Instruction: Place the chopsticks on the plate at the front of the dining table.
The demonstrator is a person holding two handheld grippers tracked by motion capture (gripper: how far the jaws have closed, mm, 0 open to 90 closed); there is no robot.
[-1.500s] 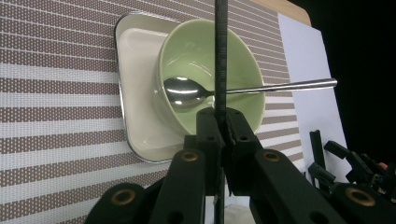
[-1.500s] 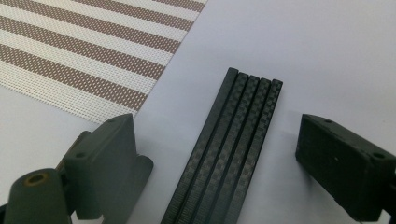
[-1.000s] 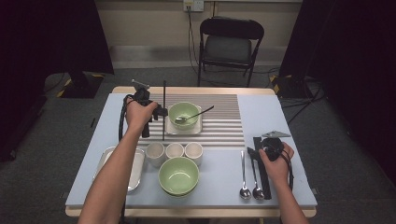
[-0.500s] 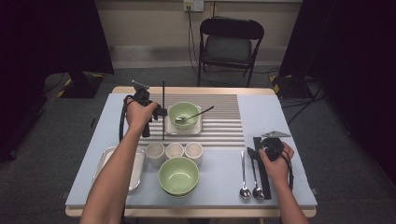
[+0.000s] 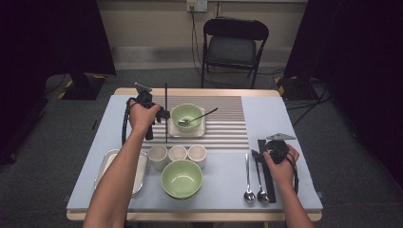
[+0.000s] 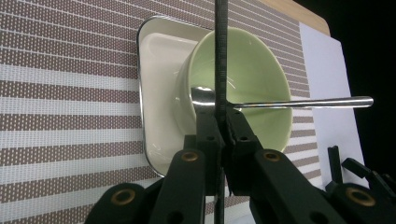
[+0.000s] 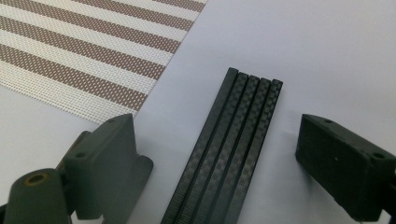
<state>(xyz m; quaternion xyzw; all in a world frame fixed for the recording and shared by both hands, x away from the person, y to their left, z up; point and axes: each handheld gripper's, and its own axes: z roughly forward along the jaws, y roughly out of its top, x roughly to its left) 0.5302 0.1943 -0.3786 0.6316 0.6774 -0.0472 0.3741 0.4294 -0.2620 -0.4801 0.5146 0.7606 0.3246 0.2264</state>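
Between left tongs [image 6: 223, 135] — thin black chopstick [image 6: 221, 56], clamped upright.

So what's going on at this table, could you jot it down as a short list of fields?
left gripper: shut on a black chopstick, held beside the green bowl
right gripper: open, jaws either side of the black chopsticks lying on the table
in the bowl: spoon
bowl sits on: white tray, on striped mat
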